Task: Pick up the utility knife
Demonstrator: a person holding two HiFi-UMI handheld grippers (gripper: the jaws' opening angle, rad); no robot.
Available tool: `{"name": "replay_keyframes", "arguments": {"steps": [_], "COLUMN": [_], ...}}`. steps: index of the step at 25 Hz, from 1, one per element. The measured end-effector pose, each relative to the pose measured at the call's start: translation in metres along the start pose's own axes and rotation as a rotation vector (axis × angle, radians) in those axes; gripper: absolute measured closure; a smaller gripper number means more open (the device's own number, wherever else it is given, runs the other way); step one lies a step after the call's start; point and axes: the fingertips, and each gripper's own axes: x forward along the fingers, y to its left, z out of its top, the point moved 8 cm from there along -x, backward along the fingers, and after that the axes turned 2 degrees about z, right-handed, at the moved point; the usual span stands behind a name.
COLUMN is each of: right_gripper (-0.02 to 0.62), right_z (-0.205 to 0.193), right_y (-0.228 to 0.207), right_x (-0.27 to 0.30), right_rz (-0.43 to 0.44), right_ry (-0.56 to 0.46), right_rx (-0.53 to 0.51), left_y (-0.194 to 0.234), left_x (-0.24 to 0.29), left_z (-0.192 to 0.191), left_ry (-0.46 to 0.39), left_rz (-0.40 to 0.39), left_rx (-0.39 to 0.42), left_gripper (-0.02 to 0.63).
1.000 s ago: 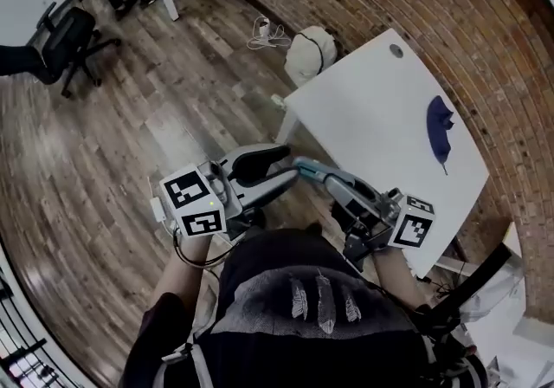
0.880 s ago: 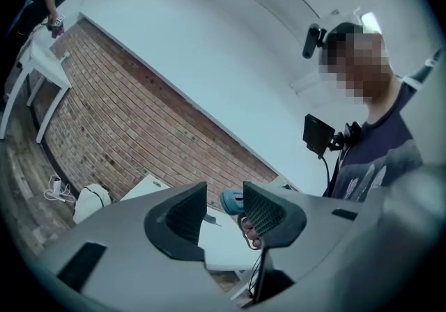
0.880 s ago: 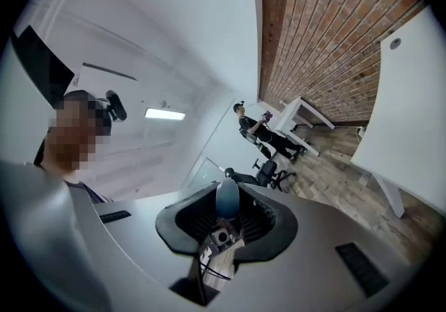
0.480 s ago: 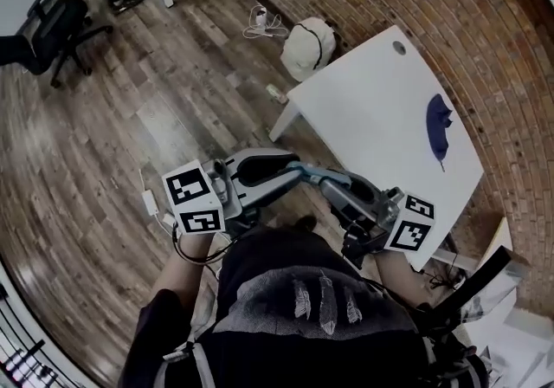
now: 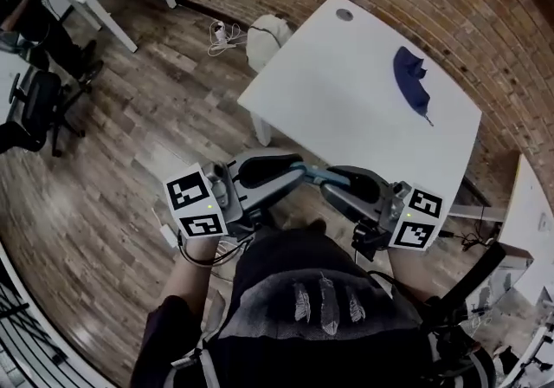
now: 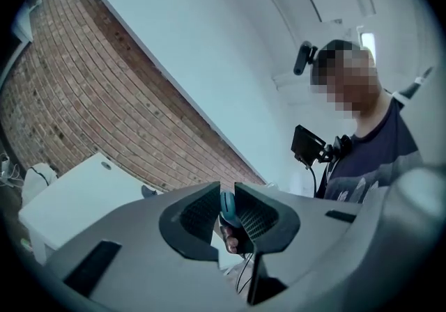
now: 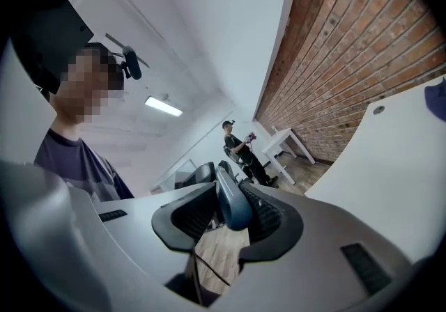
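The dark blue utility knife lies flat on the white rectangular table. It is near the table's 1 o'clock edge, beside the red brick wall, with its thin tip pointing to 5 o'clock. Nothing touches it.

At the table's 6 o'clock, well apart from the knife, the two grippers meet tip to tip in front of the person's dark torso. The left gripper has just been closing. Its jaws stand a narrow gap apart and the other gripper's teal fingertip fills that gap; I cannot tell whether the pads press on it. The right gripper has just been opening. Its jaws are spread, and a blue-grey finger of the left gripper leans on one pad, clear of the other.

At the table's 10 o'clock a white bag sits on the wooden floor.
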Motion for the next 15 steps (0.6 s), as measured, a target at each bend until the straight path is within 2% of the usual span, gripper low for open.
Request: {"name": "replay_keyframes", "arguments": {"steps": [8,12,15], "right_gripper": [0.523,0.525,0.525], "right_z": [-0.003,-0.003,-0.004], "right_y": [-0.014,-0.022,-0.029], "right_x": [-0.077,-0.12,-0.147], "right_rz": [0.0,-0.033,-0.104], "right_ry": [-0.113,-0.179,-0.222], "right_rx": [0.051,0.067,0.056], "left_y": [-0.018,-0.024,-0.029], "left_x": [0.074,0.106,0.118], "left_z": [-0.022,-0.031,-0.036], "left_ry": [0.118,0.147,0.179], "left_rz": [0.04,0.087,0.114], "left_rx": [0.045,0.067,0.1], "left_gripper": [0.543,0.532,0.532]}}
